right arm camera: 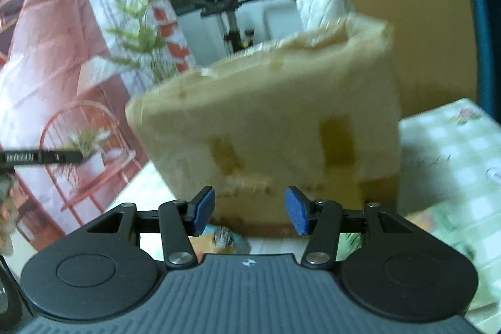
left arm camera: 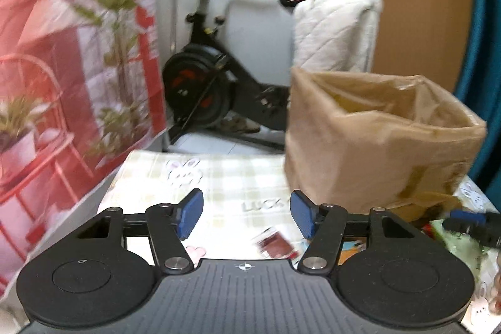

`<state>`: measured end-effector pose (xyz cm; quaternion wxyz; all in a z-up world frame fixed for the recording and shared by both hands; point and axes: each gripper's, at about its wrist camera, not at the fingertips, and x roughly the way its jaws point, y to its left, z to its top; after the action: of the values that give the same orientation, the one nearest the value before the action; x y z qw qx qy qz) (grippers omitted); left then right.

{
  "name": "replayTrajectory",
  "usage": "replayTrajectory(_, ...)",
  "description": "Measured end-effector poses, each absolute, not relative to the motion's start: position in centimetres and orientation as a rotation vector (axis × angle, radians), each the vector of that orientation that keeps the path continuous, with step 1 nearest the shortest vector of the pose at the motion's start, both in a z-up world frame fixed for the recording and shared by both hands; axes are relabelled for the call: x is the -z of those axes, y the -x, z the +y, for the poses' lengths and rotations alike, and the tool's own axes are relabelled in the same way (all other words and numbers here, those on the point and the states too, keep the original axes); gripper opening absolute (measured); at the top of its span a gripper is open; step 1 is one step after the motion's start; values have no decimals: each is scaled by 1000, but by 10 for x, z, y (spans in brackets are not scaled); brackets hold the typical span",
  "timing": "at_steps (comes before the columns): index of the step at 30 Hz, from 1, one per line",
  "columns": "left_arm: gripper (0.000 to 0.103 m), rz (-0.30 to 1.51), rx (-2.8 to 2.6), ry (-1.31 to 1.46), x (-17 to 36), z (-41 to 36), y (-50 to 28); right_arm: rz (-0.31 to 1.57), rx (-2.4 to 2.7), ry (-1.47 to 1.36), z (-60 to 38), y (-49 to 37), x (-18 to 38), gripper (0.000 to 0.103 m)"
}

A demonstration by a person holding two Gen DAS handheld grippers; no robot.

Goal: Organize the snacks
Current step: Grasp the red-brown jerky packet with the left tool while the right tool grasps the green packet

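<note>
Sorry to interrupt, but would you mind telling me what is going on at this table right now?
A person is sorting snacks with a hand-held gripper in each hand. Both the left hand-held gripper and the right hand-held gripper are open and empty. A bag-lined cardboard box stands on the checked tablecloth, directly in front of the right one. A few snack packets lie on the cloth near the box, none picked up yet.

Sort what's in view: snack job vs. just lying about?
Job:
- lined cardboard box, open top
- red snack packet on the checked tablecloth
- left tongs and right tongs, both open, empty

Lying about:
- exercise bike
- white quilt
- red plant-print backdrop
</note>
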<state>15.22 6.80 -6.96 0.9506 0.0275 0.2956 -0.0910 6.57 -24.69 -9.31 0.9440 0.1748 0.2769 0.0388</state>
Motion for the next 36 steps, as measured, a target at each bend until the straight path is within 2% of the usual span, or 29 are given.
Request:
replayTrajectory(7,59,674,189,11,105,76,-171,700,-77,-285,-223,-79,146,50)
replayTrajectory(9,59,692,192,8,113,75,-177,727,-50,-278,-227,-82,156,49)
replayTrajectory(11,59,707,195,11,121,72,-181,745,2,-281,-237,-83,165,45)
replayTrajectory(15,59,744,199,19,138,70,-188,769,84,-273,-260,-85,176,46)
replayTrajectory(24,56,861,204,81,176,66,-206,786,105,-267,-273,-98,191,46)
replayTrajectory(27,56,870,197,85,182,59,-213,784,96,-206,-261,-104,197,46)
replayTrajectory(29,56,869,204,80,186,54,-216,771,98,-156,-255,-103,200,42)
replayTrajectory(36,59,856,151,91,200,37,-232,726,83,-149,-256,-94,205,41)
